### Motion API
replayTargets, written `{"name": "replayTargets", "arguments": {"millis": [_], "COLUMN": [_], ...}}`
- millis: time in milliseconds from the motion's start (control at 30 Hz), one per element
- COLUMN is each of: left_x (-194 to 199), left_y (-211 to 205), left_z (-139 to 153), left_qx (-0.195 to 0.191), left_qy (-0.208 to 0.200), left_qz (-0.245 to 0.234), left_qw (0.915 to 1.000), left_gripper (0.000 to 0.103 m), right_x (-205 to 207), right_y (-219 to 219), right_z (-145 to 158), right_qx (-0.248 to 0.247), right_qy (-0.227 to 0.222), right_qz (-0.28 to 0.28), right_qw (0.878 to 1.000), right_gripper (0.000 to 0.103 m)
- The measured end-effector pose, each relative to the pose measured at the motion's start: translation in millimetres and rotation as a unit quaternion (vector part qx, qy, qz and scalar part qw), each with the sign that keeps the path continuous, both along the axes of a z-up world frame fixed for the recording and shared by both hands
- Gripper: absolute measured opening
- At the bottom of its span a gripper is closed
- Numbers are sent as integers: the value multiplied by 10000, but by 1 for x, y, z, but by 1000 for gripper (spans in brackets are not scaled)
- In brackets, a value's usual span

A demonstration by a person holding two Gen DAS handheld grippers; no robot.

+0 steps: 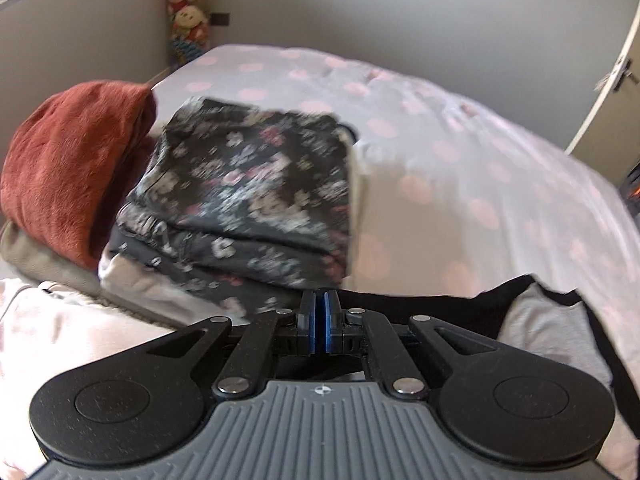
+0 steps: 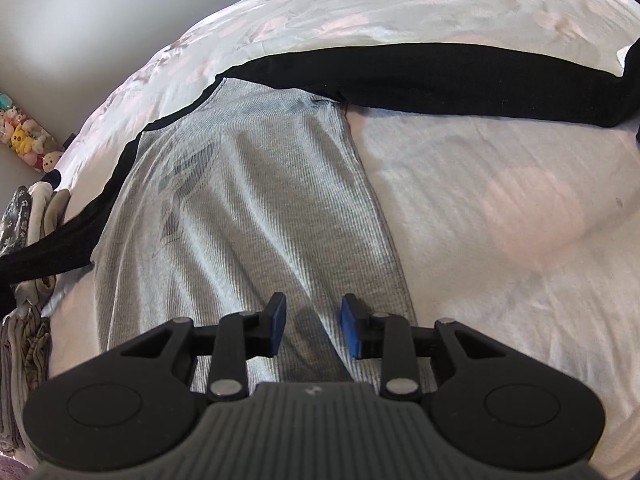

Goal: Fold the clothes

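Note:
A grey ribbed shirt with black sleeves (image 2: 248,200) lies spread flat on the bed; one black sleeve (image 2: 440,80) stretches across the far side. My right gripper (image 2: 313,322) is open just above the shirt's lower body, nothing between its blue pads. My left gripper (image 1: 320,312) has its jaws pressed together; black fabric of the shirt (image 1: 416,304) lies right at its tips, and the grip itself is hidden. The shirt's grey part (image 1: 548,332) shows to its right.
A folded dark floral garment (image 1: 248,196) sits on a stack of folded clothes beside a rust-red folded item (image 1: 68,160). The bed cover (image 1: 460,152) is white with pink dots. Plush toys (image 1: 188,12) hang at the wall corner. A door (image 1: 612,80) is at the right.

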State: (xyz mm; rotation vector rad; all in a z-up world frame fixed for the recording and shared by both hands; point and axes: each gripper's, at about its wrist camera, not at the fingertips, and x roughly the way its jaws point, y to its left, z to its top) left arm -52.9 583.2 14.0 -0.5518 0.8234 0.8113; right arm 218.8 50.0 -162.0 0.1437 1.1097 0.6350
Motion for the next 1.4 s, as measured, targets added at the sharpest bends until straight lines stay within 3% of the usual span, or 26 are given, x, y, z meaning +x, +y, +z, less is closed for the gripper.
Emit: {"name": "replayTargets", "arguments": {"millis": [100,200,467,533,600,700,800,1033,1167,1200,1233,1267,1400], "left_x": [-4,-13,-26,-24,-23,-19,-11,20,27,28,25,23,4], "left_y": [12,17,11,7,4,-1,-9,-15,-11,-10,-10,-10,-16], "left_z": [-26,-43,-32,-27,-28,-33,-49,-81,-90,-92,-89,-86,-56], "left_qx": [-49,-219,-361,-292,-243,-187,-120,45,-74,-101,-71,-41,373], "left_qy": [272,272,-226,-167,-64,168,447,885,961,954,878,803,446], "left_qz": [61,185,-333,-434,-476,-506,-741,-986,-840,-791,-744,-697,-404], "left_qw": [9996,9992,9985,9985,9986,9984,9962,9912,9918,9922,9933,9943,9975], "left_gripper": [2,2,4,7,17,18,20,35,33,28,13,6,3], "right_x": [1,2,2,2,1,0,0,1,2,3,3,3,3], "right_y": [1,1,2,1,0,-1,-1,0,1,1,1,2,2], "right_z": [-1,-1,-1,0,0,1,1,-1,-2,-2,-3,-3,-2], "right_qx": [32,63,57,62,69,79,85,83,88,91,92,89,90], "right_qy": [20,41,58,65,59,51,67,100,135,139,143,141,127], "right_qz": [16,5,-6,-15,-15,-16,-24,-18,-30,-32,-34,-32,-9], "right_qw": [10000,10000,10000,10000,10000,10000,9999,9999,9999,9999,9998,9999,9999], "right_gripper": [34,35,35,36,36,36,36,37,37,37,37,37,39]}}
